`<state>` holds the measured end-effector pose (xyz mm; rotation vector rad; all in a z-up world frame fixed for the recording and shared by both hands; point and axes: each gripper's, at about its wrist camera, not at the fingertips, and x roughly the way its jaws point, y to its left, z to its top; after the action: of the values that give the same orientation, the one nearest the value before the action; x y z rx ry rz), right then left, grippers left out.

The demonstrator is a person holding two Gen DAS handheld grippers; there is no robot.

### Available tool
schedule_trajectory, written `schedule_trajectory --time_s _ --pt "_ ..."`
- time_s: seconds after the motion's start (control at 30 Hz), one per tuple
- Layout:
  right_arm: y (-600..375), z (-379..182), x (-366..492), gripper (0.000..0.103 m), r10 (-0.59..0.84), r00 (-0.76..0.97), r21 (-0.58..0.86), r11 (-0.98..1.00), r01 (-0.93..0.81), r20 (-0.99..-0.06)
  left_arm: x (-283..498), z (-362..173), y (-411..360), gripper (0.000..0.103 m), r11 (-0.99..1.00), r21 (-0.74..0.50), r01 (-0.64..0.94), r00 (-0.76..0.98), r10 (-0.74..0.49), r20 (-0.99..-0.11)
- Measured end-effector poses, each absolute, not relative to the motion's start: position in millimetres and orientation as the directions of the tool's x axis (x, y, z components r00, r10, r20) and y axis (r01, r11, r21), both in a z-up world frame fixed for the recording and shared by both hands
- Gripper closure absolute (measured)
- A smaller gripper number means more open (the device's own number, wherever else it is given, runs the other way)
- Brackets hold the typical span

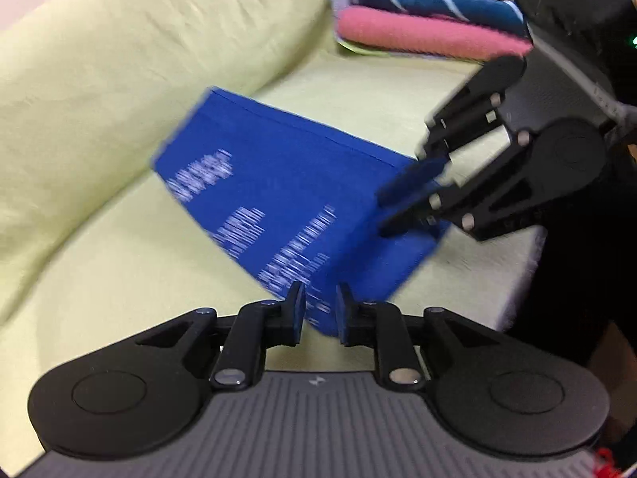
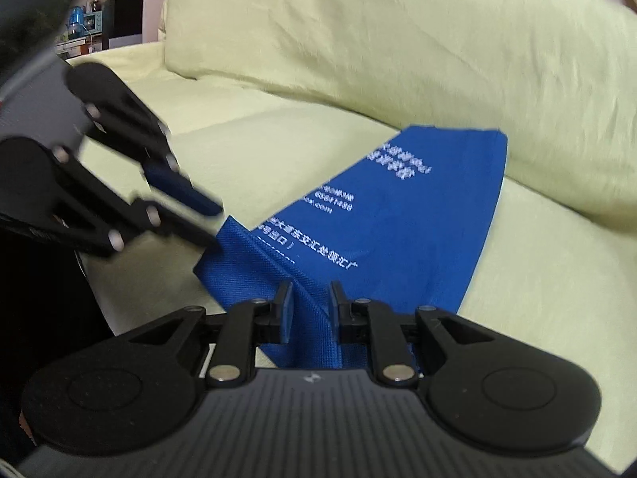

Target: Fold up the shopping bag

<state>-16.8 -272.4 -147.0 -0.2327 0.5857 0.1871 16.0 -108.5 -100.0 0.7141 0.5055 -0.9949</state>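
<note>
A blue fabric shopping bag point(image 1: 286, 183) with white print lies flat on a yellow-green sofa seat point(image 1: 119, 263). My left gripper point(image 1: 320, 312) is open, and the bag's near corner reaches in between its fingers. In the right wrist view the left gripper point(image 2: 215, 225) comes in from the left, its lower fingertip at the bag's corner. My right gripper point(image 2: 311, 306) is open too, with a raised fold of the bag point(image 2: 398, 231) running between its fingers. In the left wrist view the right gripper point(image 1: 382, 215) straddles the bag's right edge.
The sofa's back cushion point(image 2: 398, 40) rises right behind the bag. A pink blanket point(image 1: 430, 36) and a blue patterned one point(image 1: 434, 0) are stacked at the far end of the seat. The seat's front edge point(image 1: 521, 275) runs near the right gripper. A dark cabinet point(image 2: 123, 16) stands far off.
</note>
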Motion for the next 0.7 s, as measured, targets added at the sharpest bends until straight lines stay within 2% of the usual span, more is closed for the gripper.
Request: schedule_trajectory --time_s 0.07,0.17,0.27,0.37,0.57,0.6,0.67,0.7 --pt "-273.4 -150.3 -13.9 0.088 0.104 0.813 -0.155 0.960 -0.232 -0.574 10.0 -94.6 -108.6 0.089 0.331 0.310 0.891 0.452 -0.596 -0.663" --pt "-274.9 -155.2 -9.5 0.089 0.097 0.805 -0.144 0.965 -0.221 -0.586 6.8 -102.1 -119.9 0.089 0.282 0.319 0.905 0.425 -0.594 -0.683" --pt "-276.3 -160.1 -5.2 0.088 0.090 0.797 -0.132 0.969 -0.209 -0.598 14.5 -121.2 -133.9 0.089 0.283 0.326 0.902 0.430 -0.538 -0.725" --pt "-275.2 -158.7 -8.2 0.079 0.045 0.802 -0.149 0.975 -0.165 -0.595 19.3 -133.5 -138.0 0.091 0.306 0.315 0.898 0.434 -0.509 -0.743" --pt "-270.0 -148.5 -51.1 0.078 -0.017 0.872 -0.144 0.988 -0.062 -0.489 21.0 -133.7 -136.8 0.091 0.334 0.297 0.894 0.437 -0.506 -0.744" --pt "-267.0 -149.8 -55.1 0.080 -0.011 0.872 -0.156 0.985 -0.075 -0.490 21.6 -132.7 -137.4 0.091 0.338 0.293 0.894 0.435 -0.506 -0.745" --pt "-261.5 -155.2 -55.8 0.096 -0.018 0.858 -0.197 0.975 -0.097 -0.513 22.9 -131.2 -137.6 0.091 0.350 0.279 0.894 0.431 -0.502 -0.750" --pt "-259.2 -159.2 -54.1 0.097 -0.031 0.849 -0.223 0.969 -0.103 -0.528 22.8 -130.1 -137.8 0.091 0.357 0.273 0.893 0.430 -0.499 -0.752"
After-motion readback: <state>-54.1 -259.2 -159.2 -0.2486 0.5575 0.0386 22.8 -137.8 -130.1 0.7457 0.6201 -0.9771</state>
